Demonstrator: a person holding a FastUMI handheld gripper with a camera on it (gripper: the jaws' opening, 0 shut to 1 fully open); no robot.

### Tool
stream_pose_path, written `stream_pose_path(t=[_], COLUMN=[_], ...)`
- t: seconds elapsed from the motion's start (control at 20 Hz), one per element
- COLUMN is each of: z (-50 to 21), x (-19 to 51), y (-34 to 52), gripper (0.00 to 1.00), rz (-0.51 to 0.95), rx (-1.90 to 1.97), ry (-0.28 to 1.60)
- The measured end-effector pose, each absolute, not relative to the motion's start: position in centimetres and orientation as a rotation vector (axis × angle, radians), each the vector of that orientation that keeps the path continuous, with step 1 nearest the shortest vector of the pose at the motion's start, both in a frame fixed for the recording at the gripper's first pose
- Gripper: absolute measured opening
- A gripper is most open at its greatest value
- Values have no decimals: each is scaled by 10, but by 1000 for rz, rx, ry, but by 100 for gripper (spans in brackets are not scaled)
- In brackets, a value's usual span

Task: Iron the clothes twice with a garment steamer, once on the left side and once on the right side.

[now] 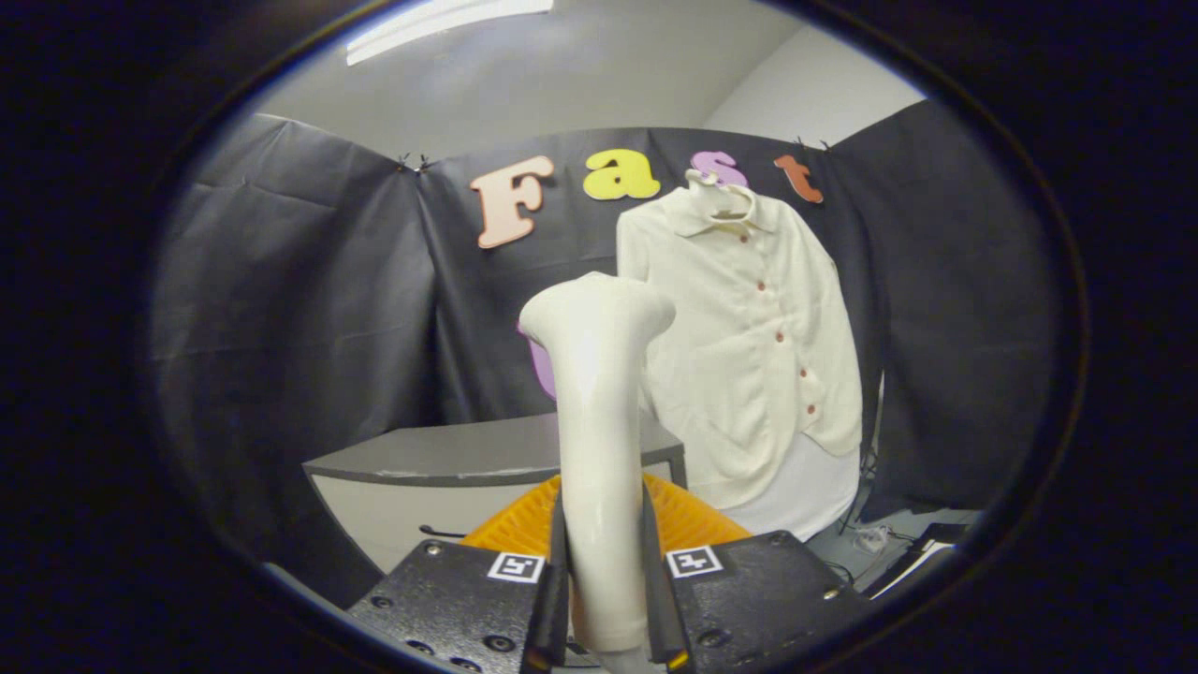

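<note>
- Shirt (749, 356): cream, buttoned, on a hanger (719, 192) against the booth wall, beyond the fingers and just right of the steamer's head
- Bench (468, 459): grey top, below and left of the shirt
- Steamer (599, 449): white, upright; handle between the fingers, head flared at top
- Basket (693, 520): orange, just behind the steamer's handle
- Gripper (604, 599): fingers pinching the steamer's handle from both sides

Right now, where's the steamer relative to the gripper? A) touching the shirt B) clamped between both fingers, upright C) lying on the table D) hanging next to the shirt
B: the steamer stands upright with the gripper fingers pressed on both sides of its handle, short of the shirt.
</note>
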State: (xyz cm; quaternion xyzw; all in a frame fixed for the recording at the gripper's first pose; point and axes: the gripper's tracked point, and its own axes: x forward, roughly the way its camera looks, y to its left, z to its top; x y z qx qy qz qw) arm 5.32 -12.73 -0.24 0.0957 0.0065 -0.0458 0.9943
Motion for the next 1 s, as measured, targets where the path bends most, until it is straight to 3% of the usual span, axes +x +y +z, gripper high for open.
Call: stream_pose_path(t=[0.5,1.0], z=[55,52], x=[12,-34], y=[-9,10], gripper=[33,33], rz=[8,29], rx=[175,146], ry=[-58,-103])
